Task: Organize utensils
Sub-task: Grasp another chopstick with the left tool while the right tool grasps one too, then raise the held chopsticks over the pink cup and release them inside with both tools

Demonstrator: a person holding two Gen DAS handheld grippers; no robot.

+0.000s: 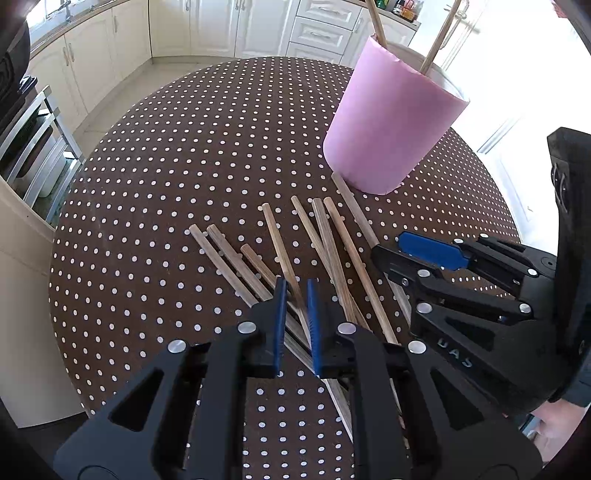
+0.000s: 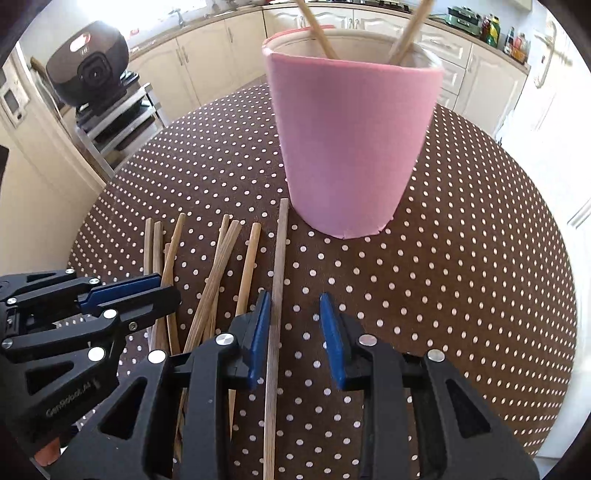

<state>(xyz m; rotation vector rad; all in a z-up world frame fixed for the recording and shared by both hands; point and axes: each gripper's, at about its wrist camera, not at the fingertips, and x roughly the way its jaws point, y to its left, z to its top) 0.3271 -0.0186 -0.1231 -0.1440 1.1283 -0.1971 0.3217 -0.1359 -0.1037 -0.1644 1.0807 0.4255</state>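
Several wooden chopsticks (image 1: 280, 251) lie fanned on the brown polka-dot table (image 1: 166, 184). A pink cup (image 1: 391, 125) stands behind them with two chopsticks upright in it; it also shows in the right wrist view (image 2: 351, 140). My left gripper (image 1: 296, 291) hovers low over the pile, jaws narrowly apart astride one chopstick, not clamped. My right gripper (image 2: 293, 302) is open, its jaws either side of the rightmost long chopstick (image 2: 279, 258), which lies next to the left pad. Each gripper shows in the other's view: the right one (image 1: 399, 254), the left one (image 2: 162, 291).
The round table's edge curves close on the left (image 1: 62, 236) and right (image 2: 569, 295). A metal rack (image 2: 118, 118) with a dark round appliance (image 2: 88, 59) stands left of the table. Cream kitchen cabinets (image 1: 221, 26) line the back wall.
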